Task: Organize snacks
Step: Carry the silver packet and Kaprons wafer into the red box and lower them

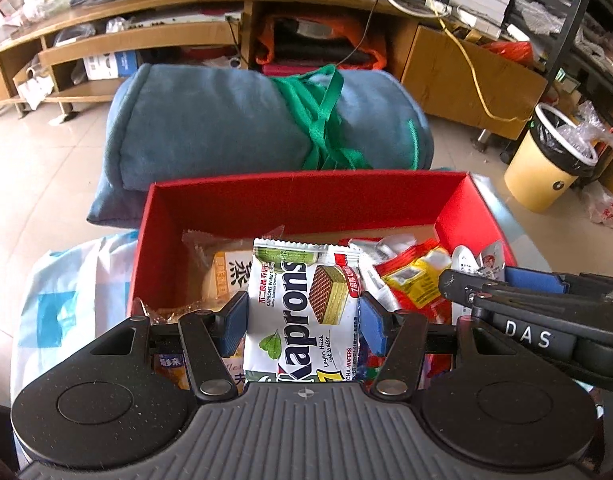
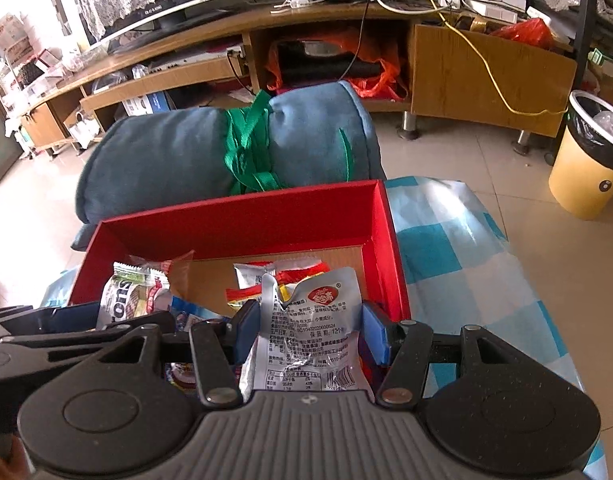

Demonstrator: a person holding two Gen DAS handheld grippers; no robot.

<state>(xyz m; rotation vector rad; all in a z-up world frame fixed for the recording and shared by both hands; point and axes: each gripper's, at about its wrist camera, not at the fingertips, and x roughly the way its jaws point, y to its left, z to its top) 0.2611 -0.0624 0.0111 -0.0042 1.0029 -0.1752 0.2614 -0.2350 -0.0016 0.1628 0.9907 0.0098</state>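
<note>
L claw (image 1: pixel 302 322): clenched on wafer pack (image 1: pixel 302 312), held over red box (image 1: pixel 306 196).
R claw (image 2: pixel 312 332): clenched on silver pouch (image 2: pixel 310 332), over box's right end.
Box: on checked cloth (image 2: pixel 458 248), w/ other snacks inside.
Behind: blue roll (image 1: pixel 234 120).

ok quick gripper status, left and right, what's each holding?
Left gripper: shut on the Kaprons wafer pack, over the red box.
Right gripper: shut on the silver snack pouch, over the same box.
</note>
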